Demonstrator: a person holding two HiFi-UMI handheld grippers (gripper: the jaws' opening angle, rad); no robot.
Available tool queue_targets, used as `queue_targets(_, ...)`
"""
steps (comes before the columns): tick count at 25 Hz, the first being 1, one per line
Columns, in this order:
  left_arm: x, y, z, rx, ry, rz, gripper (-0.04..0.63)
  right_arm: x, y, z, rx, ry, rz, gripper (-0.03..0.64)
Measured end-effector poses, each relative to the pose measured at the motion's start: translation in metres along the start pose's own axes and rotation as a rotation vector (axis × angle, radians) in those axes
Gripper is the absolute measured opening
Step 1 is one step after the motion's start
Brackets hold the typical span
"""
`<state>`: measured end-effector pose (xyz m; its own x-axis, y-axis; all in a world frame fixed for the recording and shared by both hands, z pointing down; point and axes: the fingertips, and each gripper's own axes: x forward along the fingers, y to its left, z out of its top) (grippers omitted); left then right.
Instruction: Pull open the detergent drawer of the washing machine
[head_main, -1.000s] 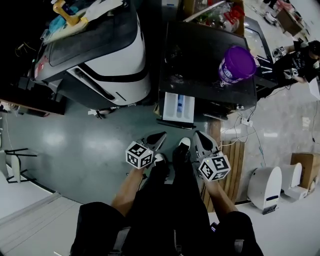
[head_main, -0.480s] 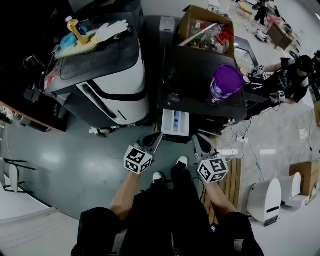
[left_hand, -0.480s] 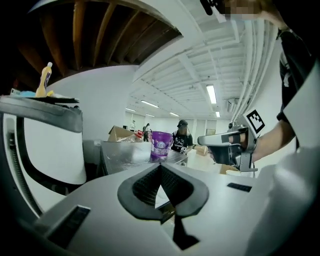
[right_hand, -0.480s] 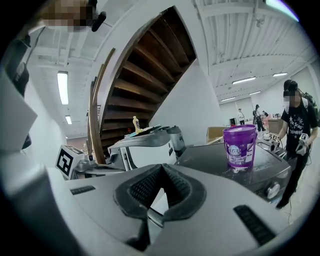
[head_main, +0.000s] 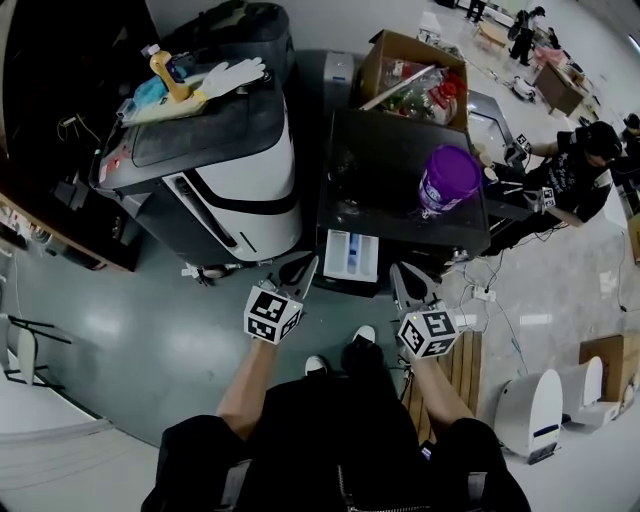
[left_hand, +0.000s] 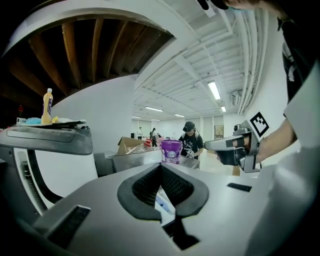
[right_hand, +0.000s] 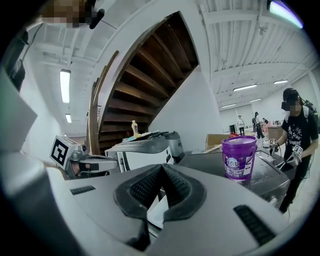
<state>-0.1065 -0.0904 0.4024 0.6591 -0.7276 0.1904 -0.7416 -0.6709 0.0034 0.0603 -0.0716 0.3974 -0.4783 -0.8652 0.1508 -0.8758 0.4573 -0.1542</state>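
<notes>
Grippers closed and empty at the washing machine's front

Left gripper (head_main: 303, 272) and right gripper (head_main: 403, 283), jaws pressed together, flank the detergent drawer (head_main: 352, 256), which juts from the washing machine (head_main: 385, 185) toward the person, seemingly already pulled out.

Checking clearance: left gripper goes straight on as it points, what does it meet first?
Probably the pulled-out detergent drawer, just ahead of the left gripper; depth is hard to judge.
</notes>
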Motion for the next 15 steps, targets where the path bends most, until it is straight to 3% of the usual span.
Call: queue_targets(15,-0.014,0.004,0.001,-0.002,-0.005,0.013,0.018,-0.011,0.002,-0.004,-0.008,0.0,-0.021,0.005)
